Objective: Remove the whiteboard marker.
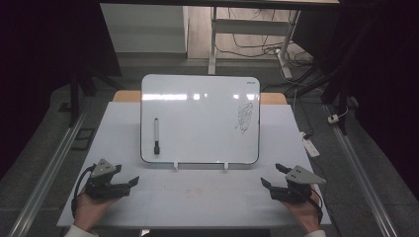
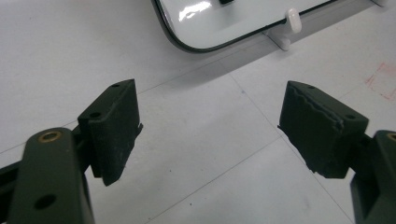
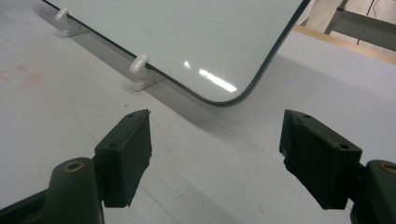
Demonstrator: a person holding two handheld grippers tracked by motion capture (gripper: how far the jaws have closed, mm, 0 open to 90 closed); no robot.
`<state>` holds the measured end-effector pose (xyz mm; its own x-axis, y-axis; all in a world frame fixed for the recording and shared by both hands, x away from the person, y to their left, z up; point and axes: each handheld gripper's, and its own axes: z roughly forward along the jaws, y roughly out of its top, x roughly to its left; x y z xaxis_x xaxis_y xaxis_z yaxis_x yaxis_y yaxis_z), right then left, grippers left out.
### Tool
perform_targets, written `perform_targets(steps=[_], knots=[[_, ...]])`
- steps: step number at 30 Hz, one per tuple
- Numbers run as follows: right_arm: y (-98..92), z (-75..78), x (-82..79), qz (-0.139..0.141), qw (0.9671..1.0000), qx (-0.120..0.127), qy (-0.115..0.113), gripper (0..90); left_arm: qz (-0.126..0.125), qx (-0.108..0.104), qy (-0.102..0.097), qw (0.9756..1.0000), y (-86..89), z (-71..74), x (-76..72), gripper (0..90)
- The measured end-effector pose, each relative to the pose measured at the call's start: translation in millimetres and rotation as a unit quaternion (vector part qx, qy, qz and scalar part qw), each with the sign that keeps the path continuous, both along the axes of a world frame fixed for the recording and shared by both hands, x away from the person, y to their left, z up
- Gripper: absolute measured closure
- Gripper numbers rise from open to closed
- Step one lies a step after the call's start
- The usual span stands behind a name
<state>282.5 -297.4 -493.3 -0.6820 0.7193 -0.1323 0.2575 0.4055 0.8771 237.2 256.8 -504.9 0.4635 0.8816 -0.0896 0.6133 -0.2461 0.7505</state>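
marker (image 1: 156, 137) lies on the whiteboard (image 1: 200, 98), left part, long axis running away from the person, dark cap end toward the near edge. board leans on two white clips at the worktop (image 1: 197, 197) middle; scribble (image 1: 244, 117) on its right part. left gripper (image 1: 124, 183) is the nearer one: marker sits ahead of it and a bit to its right. right gripper (image 1: 272, 177) is well apart from the marker, nearer the scribble. both rest low by the near worktop edge, pointing inward at each other, fingers spread wide w/ nothing between.

Glossy white rounded whiteboard (image 1: 200, 118), thin dark rim, black scribble (image 1: 245, 117); slim white marker (image 1: 156, 136), black cap; matte white table (image 1: 197, 197).
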Motion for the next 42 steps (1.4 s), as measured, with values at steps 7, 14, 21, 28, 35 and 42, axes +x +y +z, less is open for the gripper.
perform_targets(steps=[7, 14, 21, 28, 35, 42], knots=[[1.6, -0.6, -0.7, 0.0, 1.0, -0.003, -0.004, 25.1, 0.0, -0.005, -0.006, 1.0, -3.5, 7.5, 3.9, 21.3], [3.6, 0.7, -1.8, 0.0, 0.9999, 0.001, -0.015, 25.2, 0.004, -0.014, -0.028, 0.9995, -14.7, 39.6, 31.6, 24.4], [3.6, 0.4, -1.8, -0.001, 0.9999, 0.003, -0.012, 25.4, 0.015, -0.002, -0.038, 0.9992, -28.2, 61.5, 67.0, 27.5], [3.4, 0.6, -1.9, -0.007, 0.9999, 0.002, -0.015, 25.5, 0.025, 0.017, -0.045, 0.9985, -49.4, 67.7, 103.5, 34.9], [4.4, -0.1, -2.1, -0.01, 0.9998, -0.001, -0.014, 25.5, 0.049, 0.041, -0.052, 0.9966, -67.5, 60.5, 126.3, 48.0], [6.6, 0.6, -2.8, -0.011, 0.9997, -0.006, -0.02, 25.6, 0.078, 0.083, -0.065, 0.9914, -81.2, 55.4, 133.9, 61.8]])
